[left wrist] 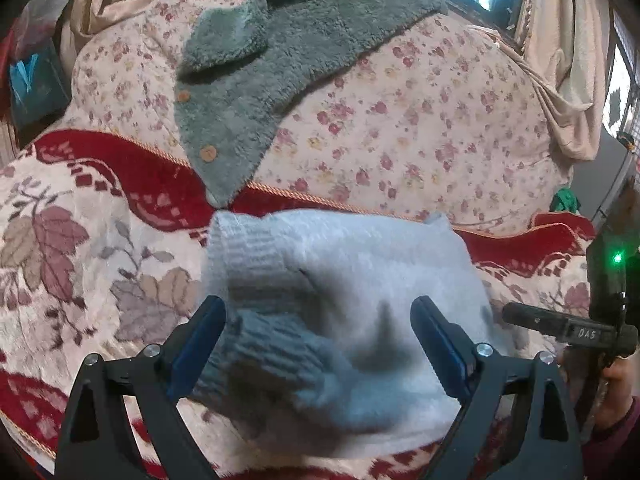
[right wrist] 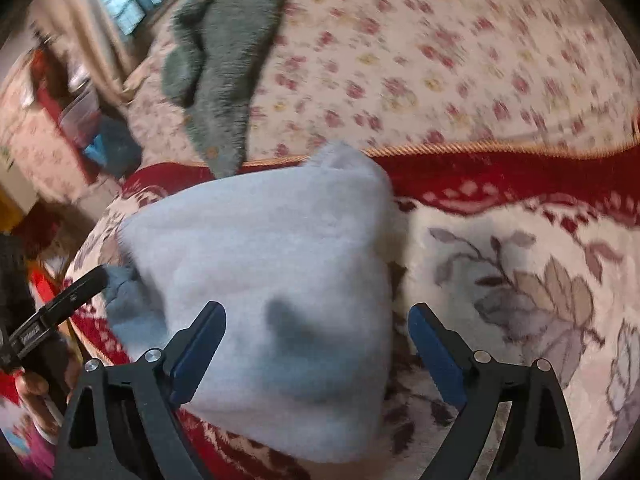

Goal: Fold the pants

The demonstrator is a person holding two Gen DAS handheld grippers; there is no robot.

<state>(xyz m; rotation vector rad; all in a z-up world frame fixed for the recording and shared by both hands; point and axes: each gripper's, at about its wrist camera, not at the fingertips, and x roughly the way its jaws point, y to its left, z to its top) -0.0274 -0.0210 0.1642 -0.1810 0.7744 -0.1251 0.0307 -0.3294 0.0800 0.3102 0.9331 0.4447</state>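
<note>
Here the pale blue pants (left wrist: 340,312) lay bunched in a folded heap on the red-and-cream leaf-patterned blanket (left wrist: 72,240), their ribbed cuff (left wrist: 244,256) turned toward the left edge of the heap. The left gripper (left wrist: 318,340) hung over the heap with its blue-padded fingers (left wrist: 202,344) spread apart, holding nothing; the right gripper (right wrist: 318,344) likewise stood with fingers wide, straddling the heap's right edge. Beyond the pants, past the blanket's corded border, a grey-green fleece garment (left wrist: 280,60) with two buttons lay across the floral quilt (left wrist: 420,128), its tip reaching the border close to the heap. Bare blanket stretched to the right of the pants. The right wrist view was motion-blurred, and the heap's near edge was cut off behind the fingers in both views.
</note>
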